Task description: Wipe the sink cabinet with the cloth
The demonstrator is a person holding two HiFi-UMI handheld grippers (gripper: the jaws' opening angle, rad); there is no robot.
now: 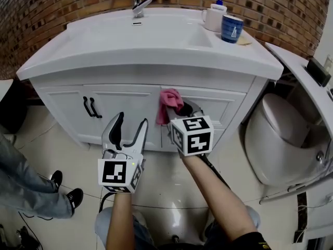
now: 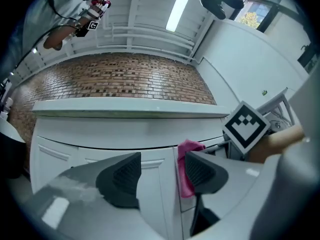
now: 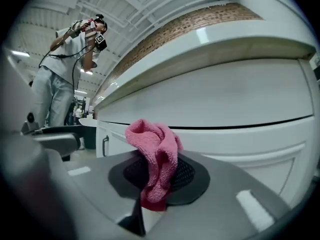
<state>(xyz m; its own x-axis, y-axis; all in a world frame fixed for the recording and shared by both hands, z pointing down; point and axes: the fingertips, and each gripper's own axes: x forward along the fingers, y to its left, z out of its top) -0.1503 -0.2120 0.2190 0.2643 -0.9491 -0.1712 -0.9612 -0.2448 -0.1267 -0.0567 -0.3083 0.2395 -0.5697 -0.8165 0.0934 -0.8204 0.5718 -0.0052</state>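
Nearest the head camera, the left hand-held gripper (image 1: pixel 131 121) (image 2: pixel 160 174) hung released. Its two dark ribbed pads stood apart with nothing between them but the cabinet front beyond. Just to its right, the right hand-held gripper (image 1: pixel 182 110) (image 3: pixel 157 176) was clenched on a crumpled pink terry cloth (image 1: pixel 168 102) (image 3: pixel 154 146) (image 2: pixel 189 146). Most of the cloth bunched above the jaws, with a short tail hanging below.

The cloth sat at the upper front of the white panelled sink cabinet (image 1: pixel 130 100). It was near the seam to the right of the black curved door handles (image 1: pixel 91 107), under the overhanging edge of the glossy white worktop (image 1: pixel 156 48). It looked to be touching the panel, though the steep head view left that uncertain.

Judging only from the cloth's place near the top, the wiping seemed to be at an early stretch. To do it well, the bunched part of the cloth should lead, pressed flat on the paint so the hard jaw tips (which sat close behind the fabric) never scrape it. Strokes would best run sideways in overlapping bands, top to bottom, following the recessed mouldings where grime gathers. The grip needed to be firm, since drag on the panel could pull the cloth loose. The idle left gripper would do best held back from the doors, clear of the handles.
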